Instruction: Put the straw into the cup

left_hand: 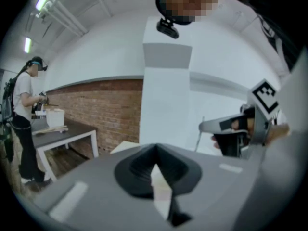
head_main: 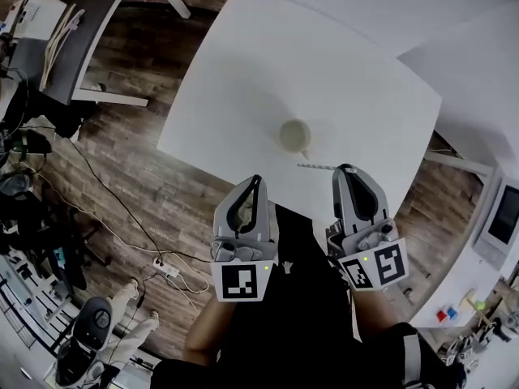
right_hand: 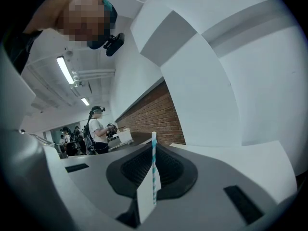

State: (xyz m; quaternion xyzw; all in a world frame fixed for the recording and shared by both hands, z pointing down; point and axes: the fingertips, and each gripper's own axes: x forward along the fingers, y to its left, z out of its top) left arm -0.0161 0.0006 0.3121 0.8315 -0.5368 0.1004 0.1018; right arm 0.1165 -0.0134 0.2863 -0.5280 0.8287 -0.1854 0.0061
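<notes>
- Head view: cup [head_main: 294, 134] sits upright on the white table [head_main: 243, 79], toward its near edge.
- Right gripper [head_main: 347, 169] is clamped on the straw [head_main: 315, 166], which pokes out leftward, just on the near side of the cup and not in it.
- Right gripper view shows it clearly: teal-and-white striped straw [right_hand: 154, 165] pinched between the jaws.
- Left gripper [head_main: 257, 181] has its jaws together on nothing, hanging off the table's near edge, left of the straw.
</notes>
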